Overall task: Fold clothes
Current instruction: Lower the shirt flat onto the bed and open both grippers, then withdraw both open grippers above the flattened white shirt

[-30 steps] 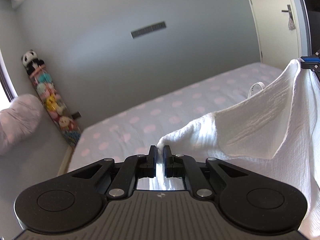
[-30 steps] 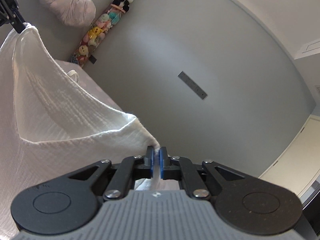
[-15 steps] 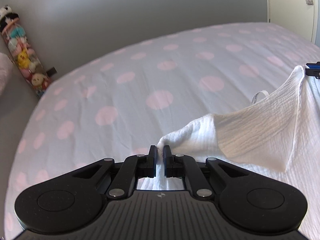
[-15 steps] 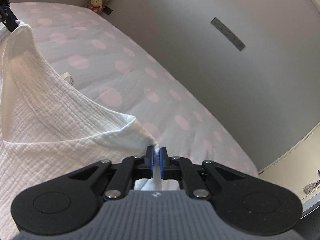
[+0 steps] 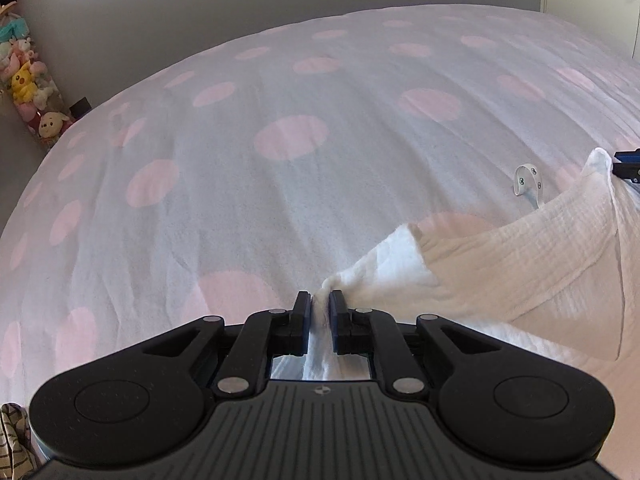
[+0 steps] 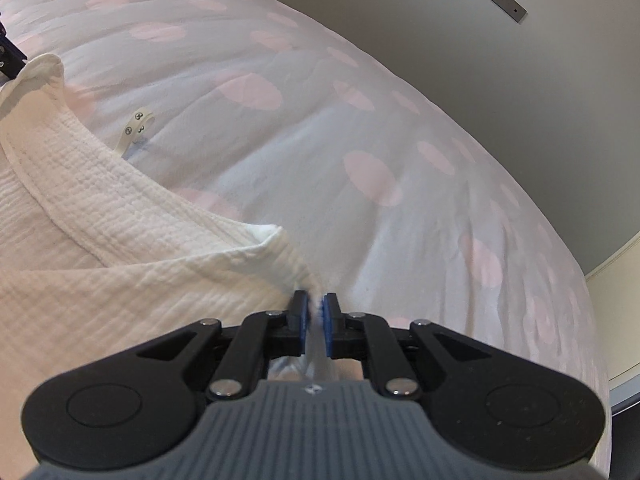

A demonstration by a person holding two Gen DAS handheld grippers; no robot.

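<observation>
A: Item one: white garment (image 5: 500,256). How is it likely handling?

B: Judged soft, light and limp. The crinkled weave is sagging between the two held corners, so it is probably draping wherever it is let go and not keeping any shape by itself. Not fragile, not slippery by the look of it. Best holds: the hemmed corners and the stitched edge band, where the cloth is doubled.

A: Appearance?

B: White gauze-like cotton with fine ridges, a sewn border running along the upper edge, and a small white tab with snap studs (image 6: 136,130) poking out behind that edge.

A: Location?

B: It is lying low over the bed (image 5: 280,184), a pale cover with pink dots, spread between the two claws; whether the lower part is resting fully on the cover is not certain.

A: Item two: left claw (image 5: 319,300).

B: Its jaws are opening, parted only a little, with a bunched corner of the garment passing between them. The pads are looking as if they are no longer pressing it firmly.

A: Item three: right claw (image 6: 315,302).

B: Same entry. Its jaws are opening too, a narrow gap showing, the opposite corner threading between the blue pads (image 6: 303,312).

A: Other stock?

B: A column of plush toys (image 5: 28,88) is standing against the grey wall (image 5: 200,4).
</observation>
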